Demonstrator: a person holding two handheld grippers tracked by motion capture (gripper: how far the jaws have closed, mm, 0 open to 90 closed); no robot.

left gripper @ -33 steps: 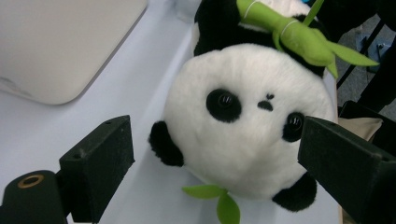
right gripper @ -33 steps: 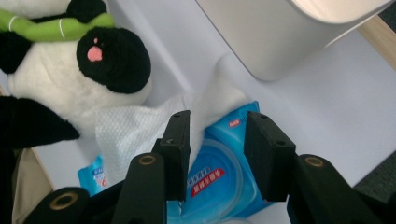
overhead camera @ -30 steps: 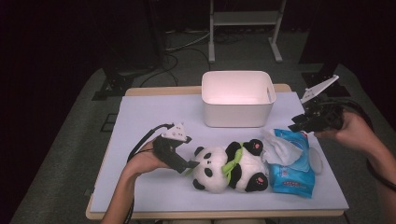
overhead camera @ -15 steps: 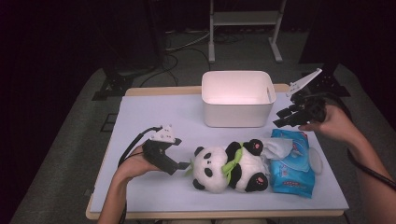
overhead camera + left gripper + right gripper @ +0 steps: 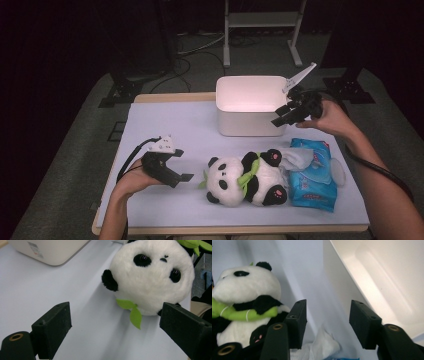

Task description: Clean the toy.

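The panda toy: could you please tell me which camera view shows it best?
The high view: the whole panda toy lies on the table. The left gripper view gives just its face close up; the right gripper view, its head and chest.

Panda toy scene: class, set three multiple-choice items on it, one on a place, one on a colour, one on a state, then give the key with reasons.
1. Where does the panda toy lie?
A. inside the white bin
B. on the table, between the left gripper and the tissue pack
C. on the floor

2. What colour are the leaves at the toy's neck?
A. green
B. red
C. yellow

3. How do the left gripper's jaws stand?
A. shut on the toy
B. shut on a tissue
C. open, holding nothing

Key: B, the toy rests on the table with the left gripper on one side and the tissue pack on the other. A, the leaves are green. C, the jaws stand wide apart short of the toy.
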